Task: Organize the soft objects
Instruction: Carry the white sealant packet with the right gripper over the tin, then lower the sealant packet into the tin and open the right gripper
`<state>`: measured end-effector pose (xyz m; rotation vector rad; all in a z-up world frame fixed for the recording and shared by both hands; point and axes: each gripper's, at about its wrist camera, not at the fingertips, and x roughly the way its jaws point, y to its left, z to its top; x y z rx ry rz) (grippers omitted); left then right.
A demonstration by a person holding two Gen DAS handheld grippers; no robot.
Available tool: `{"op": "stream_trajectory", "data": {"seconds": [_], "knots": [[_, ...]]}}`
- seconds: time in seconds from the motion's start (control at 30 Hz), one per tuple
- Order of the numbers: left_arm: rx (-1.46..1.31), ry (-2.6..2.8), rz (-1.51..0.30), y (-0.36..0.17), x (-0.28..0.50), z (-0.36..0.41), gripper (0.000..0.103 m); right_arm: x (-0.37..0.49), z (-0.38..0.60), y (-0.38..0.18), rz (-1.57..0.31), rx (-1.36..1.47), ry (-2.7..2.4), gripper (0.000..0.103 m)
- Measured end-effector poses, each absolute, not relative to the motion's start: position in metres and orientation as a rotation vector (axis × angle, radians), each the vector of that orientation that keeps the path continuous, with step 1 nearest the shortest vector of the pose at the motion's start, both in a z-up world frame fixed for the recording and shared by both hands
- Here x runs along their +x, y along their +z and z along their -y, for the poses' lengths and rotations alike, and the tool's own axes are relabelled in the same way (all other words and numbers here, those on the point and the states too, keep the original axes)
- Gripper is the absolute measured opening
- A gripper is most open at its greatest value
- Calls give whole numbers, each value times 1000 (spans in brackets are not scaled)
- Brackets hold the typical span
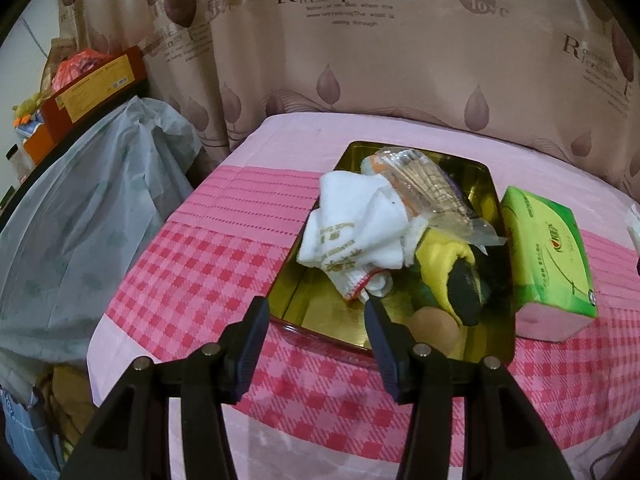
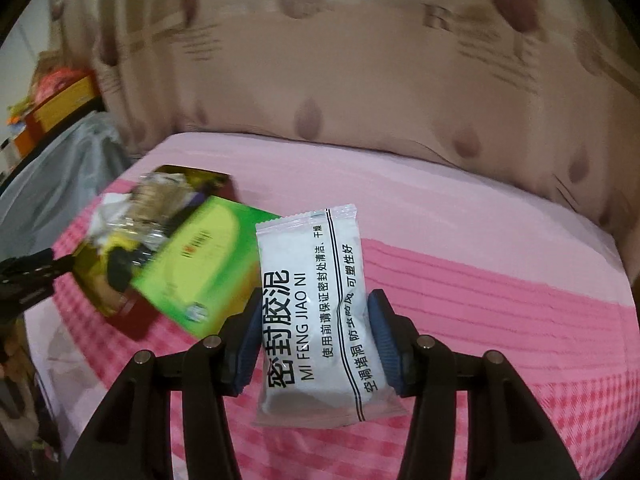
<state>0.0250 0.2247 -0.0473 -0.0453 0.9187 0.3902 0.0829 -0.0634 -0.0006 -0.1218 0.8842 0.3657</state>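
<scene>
Before a leaf-print curtain (image 1: 400, 60), pink checked cloth (image 1: 180, 280) covers the table.

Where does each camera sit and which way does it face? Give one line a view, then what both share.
Left wrist: sits behind the open left tongs, facing the gold tin of soft things on the pink cloth.
Right wrist: sits behind the right tongs, shut on a white packet, facing the curtain.
Shared: tin, green tissue pack, cloth, curtain.
</scene>
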Motion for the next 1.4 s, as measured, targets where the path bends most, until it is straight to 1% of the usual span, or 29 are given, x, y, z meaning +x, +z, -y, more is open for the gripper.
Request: {"op": "stream_trajectory", "data": {"seconds": [0.43, 0.7, 1.4], "knots": [[-104, 461, -899, -43, 21, -245, 51, 79, -44, 19, -840, -174, 575, 47], [-117, 474, -898, -44, 21, -249, 51, 85, -105, 7, -861, -191, 646, 47], [-150, 484, -906, -47, 22, -258, 51, 135, -159, -30, -903, -237, 598, 47]]}}
